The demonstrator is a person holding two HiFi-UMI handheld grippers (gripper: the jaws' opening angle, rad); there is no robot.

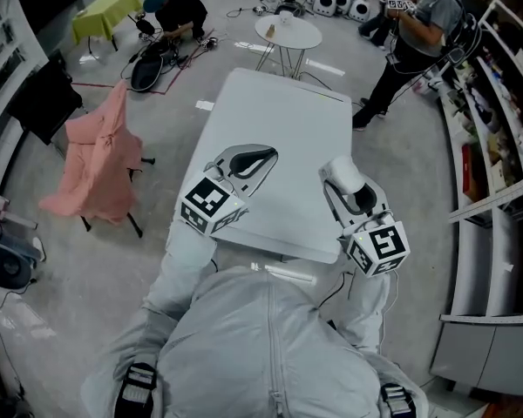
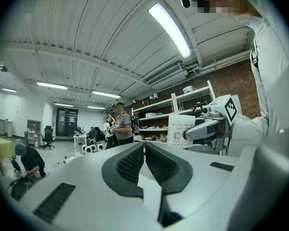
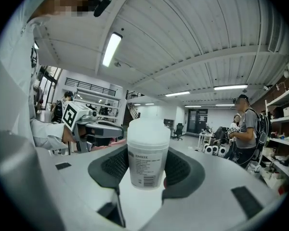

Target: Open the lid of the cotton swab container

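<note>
The cotton swab container [image 3: 145, 153] stands upright between the jaws of your right tongs [image 3: 145, 163]. They pinch it at its labelled body, and the lid [image 3: 147, 128] rises clear above the pads. Your left tongs [image 2: 144, 150] are closed on nothing, jaws pressed together, off to the container's side and apart from it. Both tongs hang over the near end of the table [image 1: 279, 129].

To do this well, open the left jaws first, then bring them across to the lid, above the right pads. Grip the lid alone, near its rim. Whether it flips or pulls off is hard to tell from here, so test with a gentle lift while the right tongs squeeze firmly.
</note>
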